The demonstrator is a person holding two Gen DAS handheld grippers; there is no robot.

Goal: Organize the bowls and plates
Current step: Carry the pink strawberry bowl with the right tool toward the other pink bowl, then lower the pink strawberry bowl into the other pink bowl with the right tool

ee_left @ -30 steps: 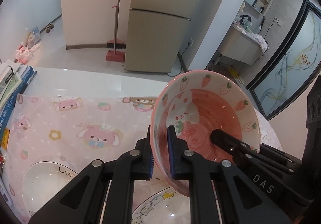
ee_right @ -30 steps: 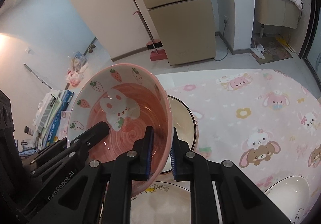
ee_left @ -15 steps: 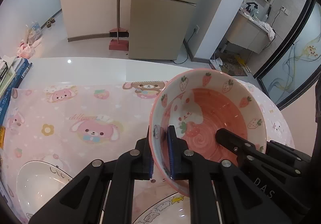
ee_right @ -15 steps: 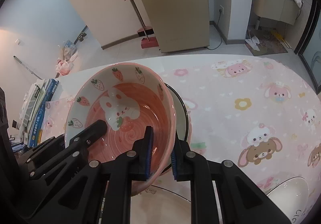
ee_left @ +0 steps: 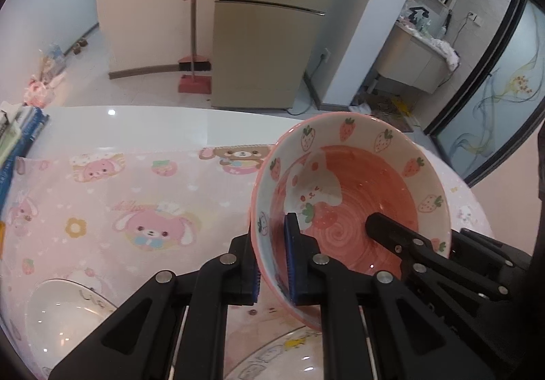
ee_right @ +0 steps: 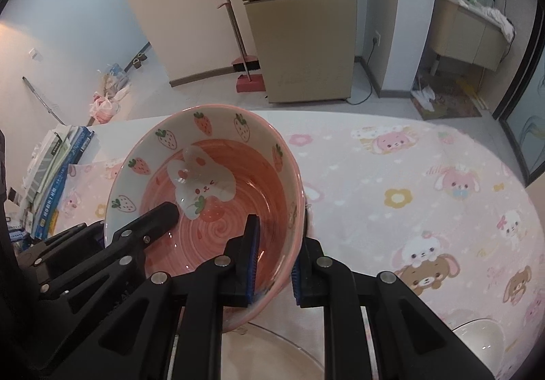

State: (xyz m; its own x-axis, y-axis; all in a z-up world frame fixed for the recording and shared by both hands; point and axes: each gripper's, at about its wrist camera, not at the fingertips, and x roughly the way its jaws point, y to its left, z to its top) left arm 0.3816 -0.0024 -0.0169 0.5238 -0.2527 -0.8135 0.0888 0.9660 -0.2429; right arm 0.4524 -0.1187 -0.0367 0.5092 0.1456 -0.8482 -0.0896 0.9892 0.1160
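The bench [ee_left: 143,128] carried a pink cloth [ee_left: 102,196]. Both tongs, left [ee_left: 272,264] and right [ee_right: 272,264], pinched opposite rims of the bowl [ee_left: 357,209]. It should be lowered level, both grips releasing together.

Both tools [ee_left: 272,264] black plastic w/ blue ribbed pads [ee_left: 291,260], silver screws [ee_left: 228,258].

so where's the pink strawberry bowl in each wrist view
Left wrist: pink strawberry bowl right of centre, its left rim clamped by the left gripper.
Right wrist: bowl left of centre, its right rim clamped by the right gripper.
Shared landmark: the red broom beside the fridge.
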